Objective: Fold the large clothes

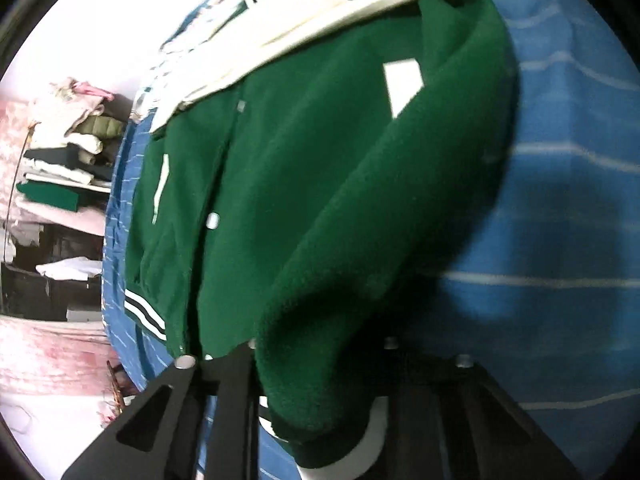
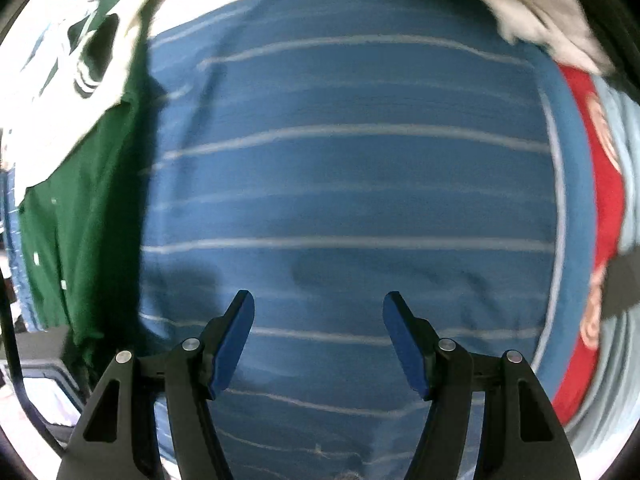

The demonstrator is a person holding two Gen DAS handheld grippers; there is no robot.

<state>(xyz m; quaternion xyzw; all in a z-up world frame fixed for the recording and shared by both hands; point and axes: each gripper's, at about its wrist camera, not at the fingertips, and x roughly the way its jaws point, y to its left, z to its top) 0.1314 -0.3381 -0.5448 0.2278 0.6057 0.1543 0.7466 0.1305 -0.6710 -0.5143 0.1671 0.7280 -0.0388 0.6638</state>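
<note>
A green varsity jacket with cream sleeves, white snaps and striped cuffs lies on the blue striped bed cover. My left gripper is shut on the jacket's hem corner, lifted and folded over the body; the fabric hides the fingertips. In the right wrist view the jacket lies at the left edge. My right gripper is open and empty above the bare blue cover, its blue pads wide apart.
A cream sleeve lies across the jacket's top. Shelves with stacked folded clothes stand to the left. A red patterned cloth borders the cover's right edge, and cream fabric lies at its far end.
</note>
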